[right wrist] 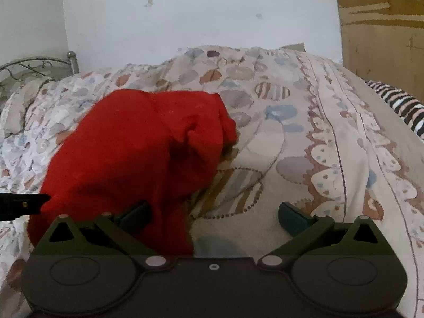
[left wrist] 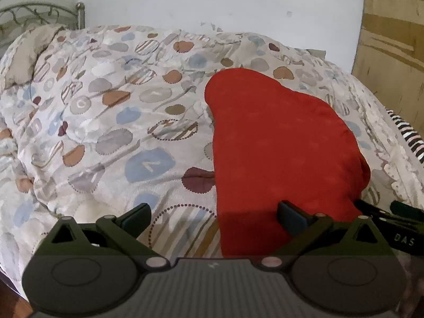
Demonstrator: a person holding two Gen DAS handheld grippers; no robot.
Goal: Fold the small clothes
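Note:
A small red garment [left wrist: 278,143] lies on the patterned bedspread [left wrist: 111,111], folded over into a rounded, bunched shape. In the right wrist view the red garment [right wrist: 137,153] sits left of centre with a puckered fold near its right edge. My left gripper [left wrist: 214,214] is open, its right finger over the garment's near edge and its left finger over the bedspread. My right gripper [right wrist: 212,214] is open, its left finger over the garment's near edge and its right finger over bare bedspread [right wrist: 304,159]. Neither holds the cloth. The right gripper's tip [left wrist: 392,217] shows at the right of the left wrist view.
A metal bed frame [left wrist: 39,13] stands at the back left against a pale wall [left wrist: 212,0]. A wooden panel [left wrist: 392,53] is at the right. A black-and-white striped cloth [right wrist: 397,103] lies at the bed's right edge.

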